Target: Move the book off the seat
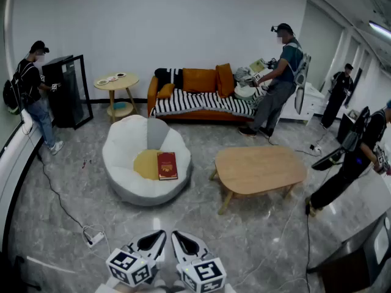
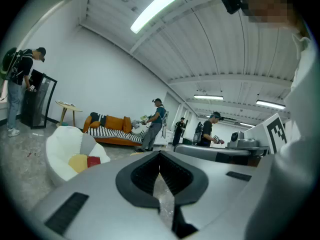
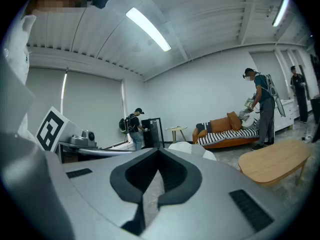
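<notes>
At the far left a person (image 1: 29,81) in dark clothes with a backpack stands at a black cabinet (image 1: 66,90) whose glass door hangs open. Just right of it, against the back wall, is a small round side table (image 1: 116,82) with a few dishes near its middle. On the floor toward the lower left lies a white power strip (image 1: 95,238) on a long cable.

The white beanbag seat (image 1: 121,157) sits left of centre. The red book (image 1: 167,165) lies flat in its hollow, toward the seat's right edge, with its left side overlapping a yellow cushion (image 1: 145,163).

At the bottom edge, well apart from the seat, the left gripper (image 1: 157,237) has its jaws together with nothing between them. The right gripper (image 1: 181,238), just beside it, is likewise closed and empty.

Behind the seat an orange sofa (image 1: 198,80) with a striped cover stands along the wall. A second person (image 1: 280,78) stands at the sofa's right end. A low wooden coffee table (image 1: 259,168) sits right of the seat, and another person (image 1: 354,163) leans forward at the far right.
</notes>
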Demonstrator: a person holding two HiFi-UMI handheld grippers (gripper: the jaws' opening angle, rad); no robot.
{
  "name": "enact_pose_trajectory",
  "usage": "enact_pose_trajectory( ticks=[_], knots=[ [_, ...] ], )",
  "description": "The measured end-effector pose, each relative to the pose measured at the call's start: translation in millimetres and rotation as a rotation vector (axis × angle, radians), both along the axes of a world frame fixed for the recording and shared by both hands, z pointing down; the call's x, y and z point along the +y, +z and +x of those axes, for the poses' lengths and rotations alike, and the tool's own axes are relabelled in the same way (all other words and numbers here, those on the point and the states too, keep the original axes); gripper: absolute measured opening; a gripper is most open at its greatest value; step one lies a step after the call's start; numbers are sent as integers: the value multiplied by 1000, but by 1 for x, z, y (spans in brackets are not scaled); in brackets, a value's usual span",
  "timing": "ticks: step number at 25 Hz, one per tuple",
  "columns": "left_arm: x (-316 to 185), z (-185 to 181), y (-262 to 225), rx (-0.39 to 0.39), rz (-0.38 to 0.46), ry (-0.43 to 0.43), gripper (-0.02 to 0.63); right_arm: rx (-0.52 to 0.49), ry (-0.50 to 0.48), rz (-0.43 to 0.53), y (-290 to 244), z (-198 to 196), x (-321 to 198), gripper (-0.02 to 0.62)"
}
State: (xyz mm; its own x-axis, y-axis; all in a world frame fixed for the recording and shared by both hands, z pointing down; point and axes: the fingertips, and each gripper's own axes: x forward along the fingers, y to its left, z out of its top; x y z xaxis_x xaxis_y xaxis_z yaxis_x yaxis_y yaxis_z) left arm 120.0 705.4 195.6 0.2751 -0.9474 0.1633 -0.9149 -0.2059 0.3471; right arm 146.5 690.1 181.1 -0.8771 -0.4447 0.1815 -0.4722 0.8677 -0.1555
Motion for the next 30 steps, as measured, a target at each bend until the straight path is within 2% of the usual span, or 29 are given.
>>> enact_pose_trajectory(
  ticks=[7, 11, 23, 26, 30],
  knots=[
    [0, 6, 1, 10, -5, 10, 8, -9, -16, -54, 12, 3, 3, 12],
    [2, -1, 5, 39, -3, 0, 8, -6, -17, -54, 17, 0, 6, 12],
    [1, 9, 8, 48, -19, 14, 8, -5, -48, -57, 21, 5, 12, 12],
    [-3, 17, 9, 46, -19, 29, 8, -3, -45, -58, 20, 10, 9, 12],
    [-14, 21, 12, 57, -27, 4, 8, -19, -33, -65, 19, 22, -2, 12]
  ],
)
